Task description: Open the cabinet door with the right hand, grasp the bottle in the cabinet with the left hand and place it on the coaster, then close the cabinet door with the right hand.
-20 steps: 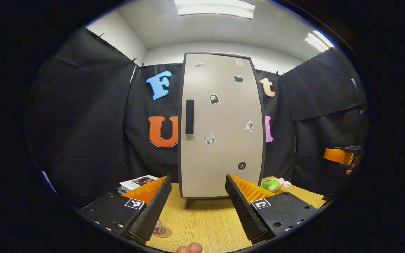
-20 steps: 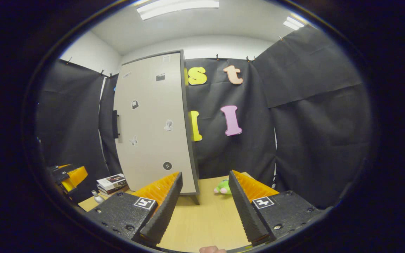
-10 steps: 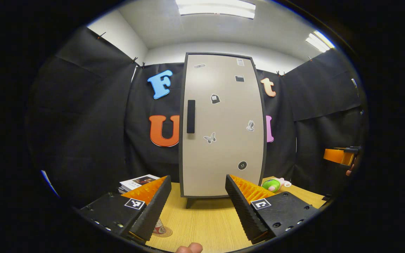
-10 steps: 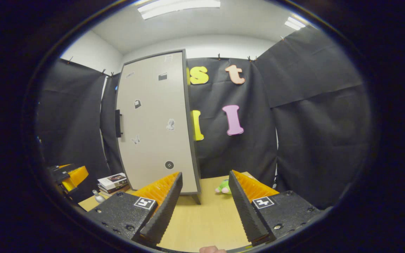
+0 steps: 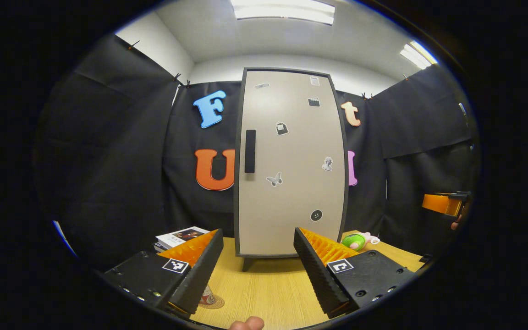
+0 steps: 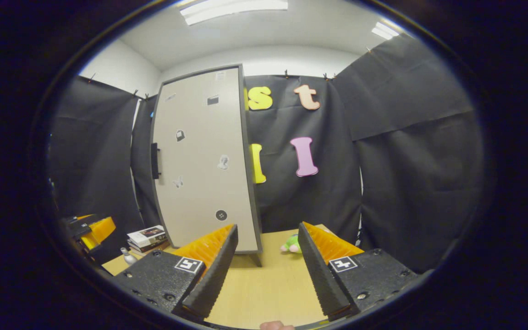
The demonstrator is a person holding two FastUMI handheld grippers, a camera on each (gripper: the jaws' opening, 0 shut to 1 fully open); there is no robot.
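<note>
both grippers hang spread wide over the wooden table point(image 5: 273, 293), holding nothing and well short of the cabinet point(image 5: 290, 162). in the left gripper view, the left gripper point(image 5: 258, 268) faces the closed cabinet door point(image 5: 291, 183) head-on, its dark handle point(image 5: 250, 151) upright near the door's left edge. the coaster point(image 5: 212, 301) lies on the table at the bottom, partly hidden behind one finger. a stack of books point(image 5: 179, 238) sits left of the cabinet, a green plush toy point(image 5: 358, 239) to its right. in the right gripper view, the right gripper point(image 6: 264, 263) sees the cabinet at an angle, off to its left. the bottle cannot be seen behind the shut door.
</note>
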